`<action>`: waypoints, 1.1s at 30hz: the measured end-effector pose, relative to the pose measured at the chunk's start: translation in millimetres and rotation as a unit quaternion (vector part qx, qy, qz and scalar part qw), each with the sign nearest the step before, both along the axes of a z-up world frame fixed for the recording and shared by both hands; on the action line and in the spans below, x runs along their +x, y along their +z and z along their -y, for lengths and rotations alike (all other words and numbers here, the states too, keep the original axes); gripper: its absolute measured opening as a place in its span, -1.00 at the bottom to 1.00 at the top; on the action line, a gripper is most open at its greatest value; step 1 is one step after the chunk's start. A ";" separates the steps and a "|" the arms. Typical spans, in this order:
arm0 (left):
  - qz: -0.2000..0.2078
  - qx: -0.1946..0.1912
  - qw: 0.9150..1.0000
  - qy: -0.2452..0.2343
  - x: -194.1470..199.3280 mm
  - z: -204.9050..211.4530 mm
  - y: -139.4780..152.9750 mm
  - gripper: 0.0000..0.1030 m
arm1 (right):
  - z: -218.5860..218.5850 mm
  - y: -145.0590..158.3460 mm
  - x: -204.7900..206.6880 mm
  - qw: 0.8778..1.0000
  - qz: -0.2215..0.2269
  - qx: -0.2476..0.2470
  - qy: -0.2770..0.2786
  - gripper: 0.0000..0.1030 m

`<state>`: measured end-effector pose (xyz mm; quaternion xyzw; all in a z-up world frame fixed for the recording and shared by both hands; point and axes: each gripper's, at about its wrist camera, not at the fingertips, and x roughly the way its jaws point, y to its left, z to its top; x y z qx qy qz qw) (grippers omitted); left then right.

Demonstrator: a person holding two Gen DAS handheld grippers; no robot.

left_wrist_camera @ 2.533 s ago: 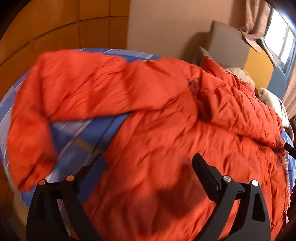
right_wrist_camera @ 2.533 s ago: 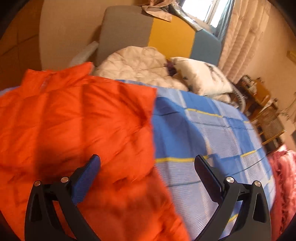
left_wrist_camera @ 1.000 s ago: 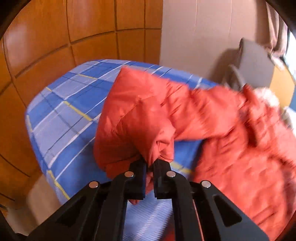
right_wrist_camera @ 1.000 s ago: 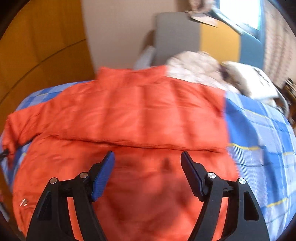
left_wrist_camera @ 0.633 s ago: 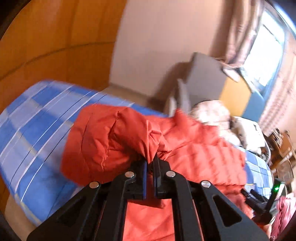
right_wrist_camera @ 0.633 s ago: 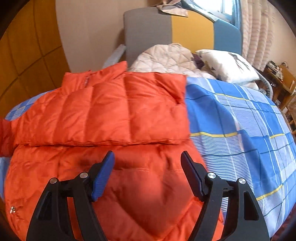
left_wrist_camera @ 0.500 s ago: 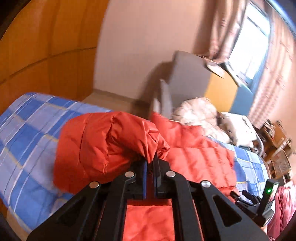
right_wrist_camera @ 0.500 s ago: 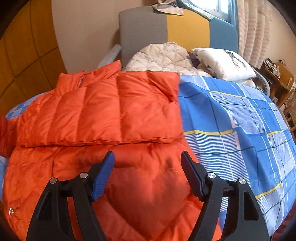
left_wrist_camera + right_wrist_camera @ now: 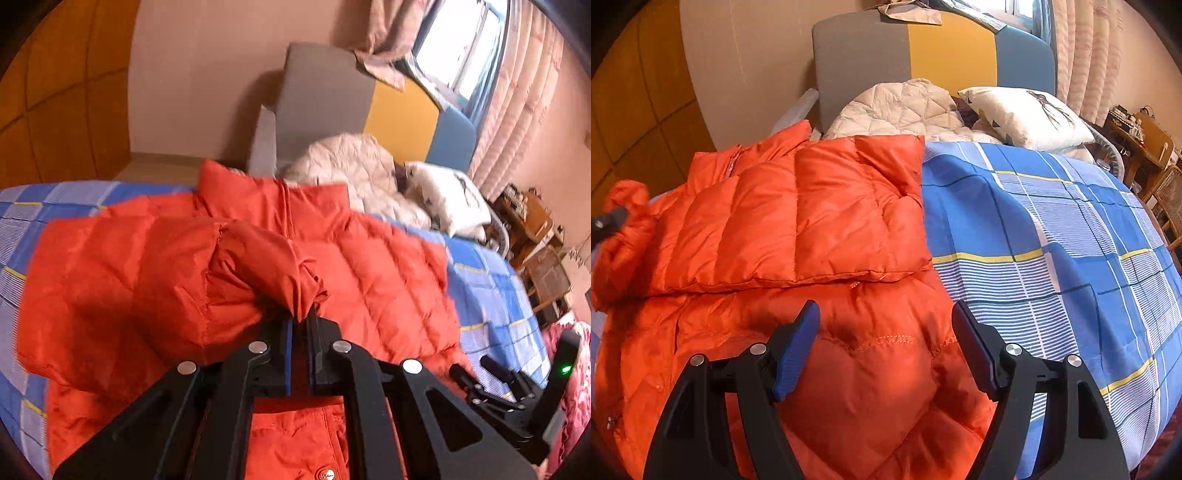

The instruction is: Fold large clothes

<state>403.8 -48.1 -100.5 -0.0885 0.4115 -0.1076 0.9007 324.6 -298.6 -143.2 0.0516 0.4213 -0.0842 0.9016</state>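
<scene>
Orange jacket (image 9: pixel 798 229) flat on blue plaid bed (image 9: pixel 1052 236), right sleeve folded across chest. Left gripper (image 9: pixel 301 325) clamped on left cuff (image 9: pixel 306 291), jaws easing apart. Right gripper (image 9: pixel 886 343) wide, empty, over hem; bare sheet to its right, pillow (image 9: pixel 1027 118) beyond.

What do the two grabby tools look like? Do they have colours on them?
Both are black plastic. Each tool, left and right, has two angled fingers lined with blue ribbed pads, joined by links with round silver rivets. From the left wrist view, the right tool's body shows a small green light.
</scene>
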 end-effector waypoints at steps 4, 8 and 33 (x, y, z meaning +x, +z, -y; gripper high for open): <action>0.001 -0.004 1.000 -0.018 -11.1 4.6 -12.3 0.37 | -4.3 -0.4 1.3 1.000 -0.003 0.003 0.006 0.42; 0.037 0.004 0.999 -0.008 -41.2 -13.7 -0.8 0.69 | -11.5 4.3 2.2 1.000 -0.001 0.014 0.015 0.42; -0.074 0.019 0.965 0.253 -60.2 -232.1 -70.6 0.50 | -125.6 23.2 56.1 0.987 0.015 0.097 0.129 0.58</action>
